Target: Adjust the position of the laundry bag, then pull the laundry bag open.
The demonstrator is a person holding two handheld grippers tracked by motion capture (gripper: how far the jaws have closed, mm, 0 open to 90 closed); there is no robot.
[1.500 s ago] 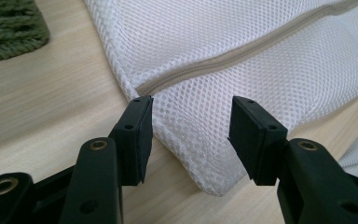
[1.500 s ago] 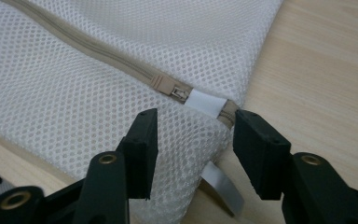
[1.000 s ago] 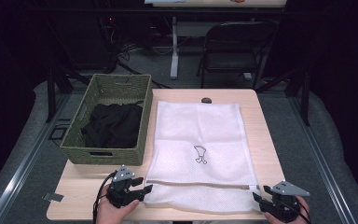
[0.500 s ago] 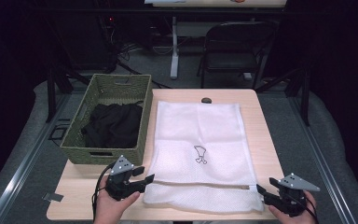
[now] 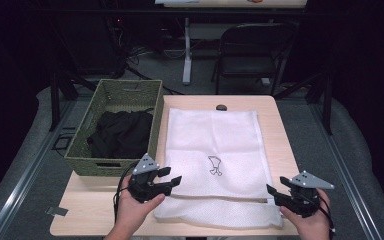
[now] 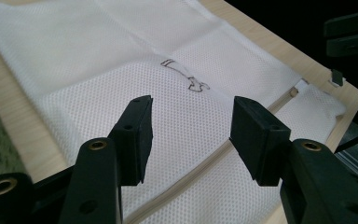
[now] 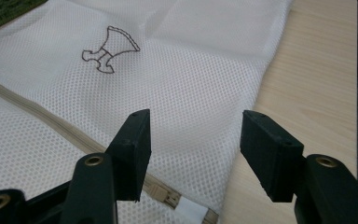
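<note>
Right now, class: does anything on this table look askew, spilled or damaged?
Nothing stands out. The white mesh bag lies flat, only its near flap slightly rumpled; the dark clothes sit inside the basket.

One mesh bag (image 5: 212, 150), one basket (image 5: 111, 92) (wicker).

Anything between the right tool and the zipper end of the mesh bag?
Nothing visible. The right tool hangs open above the mesh bag, and the zipper end lies bare just below its jaws. Only wooden table lies beside it.
</note>
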